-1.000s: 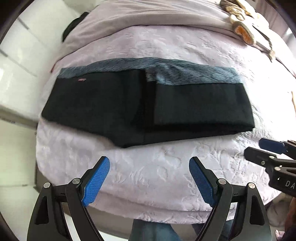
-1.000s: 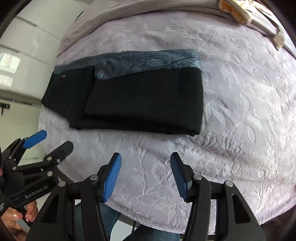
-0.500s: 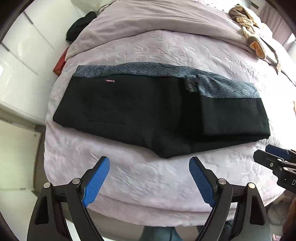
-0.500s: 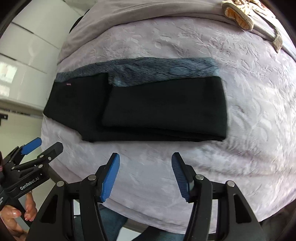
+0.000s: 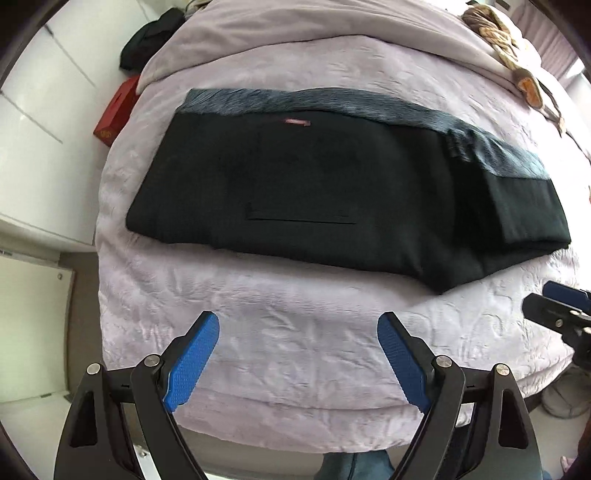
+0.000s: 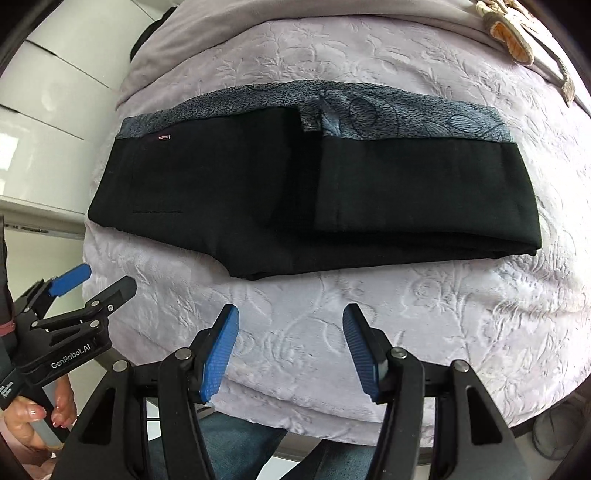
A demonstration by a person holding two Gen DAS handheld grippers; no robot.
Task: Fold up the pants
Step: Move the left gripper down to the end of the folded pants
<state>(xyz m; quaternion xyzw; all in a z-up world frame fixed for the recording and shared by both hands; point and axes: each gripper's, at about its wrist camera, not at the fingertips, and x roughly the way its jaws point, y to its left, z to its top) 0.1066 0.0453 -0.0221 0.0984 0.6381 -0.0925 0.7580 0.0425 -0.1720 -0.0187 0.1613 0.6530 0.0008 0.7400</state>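
Observation:
Black pants (image 5: 332, 195) with a grey patterned strip along the far edge lie folded flat across the lilac bedspread (image 5: 295, 332); they also show in the right wrist view (image 6: 295, 199), with a folded-over layer on the right half. My left gripper (image 5: 298, 356) is open and empty, above the bedspread short of the pants' near edge. My right gripper (image 6: 290, 352) is open and empty, also short of the pants. Each gripper shows in the other's view, the right one (image 5: 554, 306) and the left one (image 6: 88, 286).
A grey duvet (image 5: 314, 33) lies bunched at the far side of the bed. A beige strap-like item (image 6: 517, 33) lies at the far right. A red box (image 5: 114, 110) and a dark bundle (image 5: 151, 33) sit left of the bed by white cabinets.
Both grippers have shifted left along the bed's near edge, so the pants sit further right in both views. Both stayed open. The pants have not moved.

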